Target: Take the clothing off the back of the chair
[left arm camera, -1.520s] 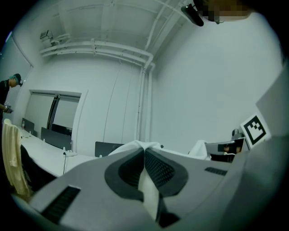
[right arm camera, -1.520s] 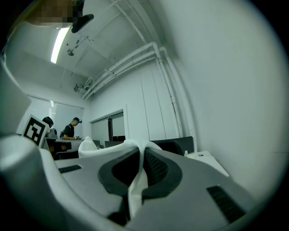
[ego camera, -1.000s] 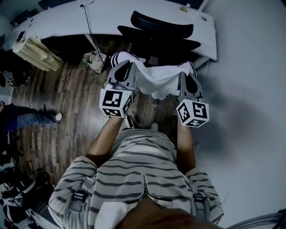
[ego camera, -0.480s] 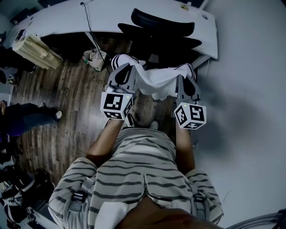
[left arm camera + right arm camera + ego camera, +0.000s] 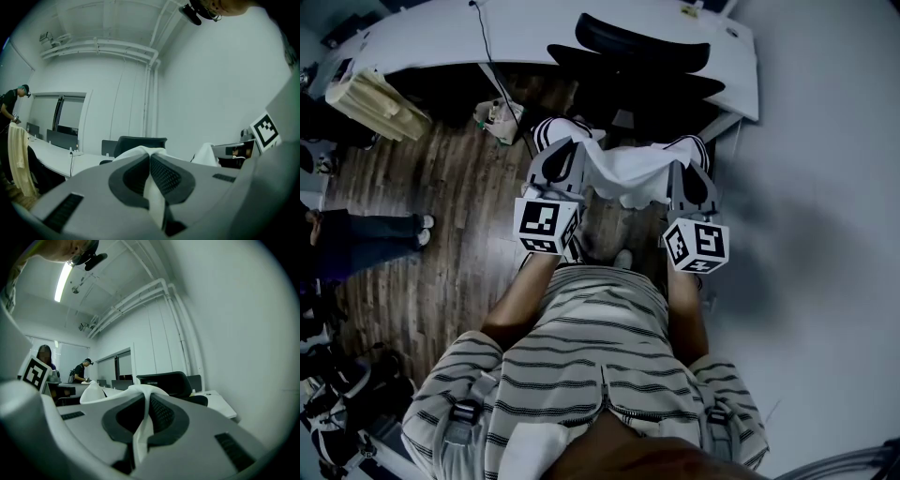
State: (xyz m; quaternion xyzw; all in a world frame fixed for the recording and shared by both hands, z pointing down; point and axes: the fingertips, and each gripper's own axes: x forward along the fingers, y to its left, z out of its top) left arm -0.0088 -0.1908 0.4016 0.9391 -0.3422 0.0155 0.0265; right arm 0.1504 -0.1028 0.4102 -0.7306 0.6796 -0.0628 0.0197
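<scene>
Left claw [image 5: 563,150] and right claw [image 5: 690,161] each clamp tight on one end of the white clothing [image 5: 628,173]. It stretches crosswise between them, sagging floorward, in front of the black chair [image 5: 642,52] at the white counter [image 5: 422,37].

The clothing [image 5: 628,173] is white, with black stripes on its sleeves. Black chair [image 5: 642,47], white table [image 5: 441,42], brown wood-plank floor [image 5: 459,216].
</scene>
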